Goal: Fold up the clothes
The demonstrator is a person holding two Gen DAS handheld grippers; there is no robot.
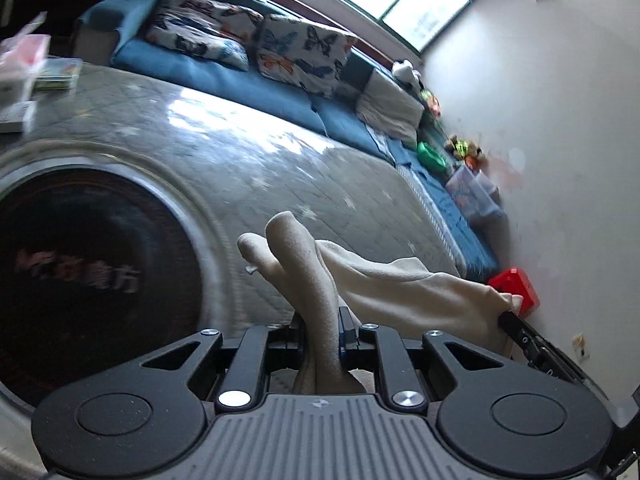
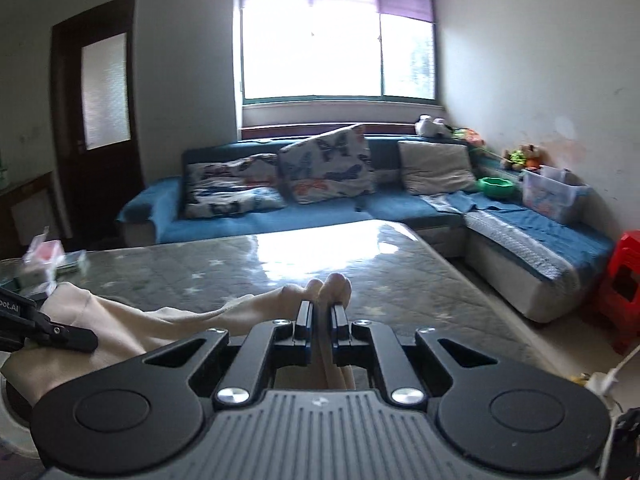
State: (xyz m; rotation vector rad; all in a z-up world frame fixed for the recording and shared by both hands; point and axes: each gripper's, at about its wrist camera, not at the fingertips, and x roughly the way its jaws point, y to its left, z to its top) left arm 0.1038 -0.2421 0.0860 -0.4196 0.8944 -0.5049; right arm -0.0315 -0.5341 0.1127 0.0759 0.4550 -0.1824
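Observation:
A cream garment [image 1: 384, 280] hangs stretched between my two grippers above the grey star-patterned table [image 1: 240, 152]. My left gripper [image 1: 322, 320] is shut on one bunched edge of it, with cloth sticking up past the fingers. My right gripper [image 2: 321, 312] is shut on the other edge of the garment [image 2: 160, 324], folds poking out at the tips. The right gripper's tip shows in the left wrist view [image 1: 516, 324], and the left gripper shows at the left edge of the right wrist view [image 2: 48, 332]. The cloth sags between them.
The table [image 2: 280, 264] has a dark round inset [image 1: 80, 272] and small boxes [image 2: 40, 264] at its far left. A blue sofa [image 2: 360, 204] with butterfly cushions [image 2: 328, 164] stands behind it, a plastic bin [image 2: 552, 192] on it. A red stool [image 2: 624, 272] is at the right wall.

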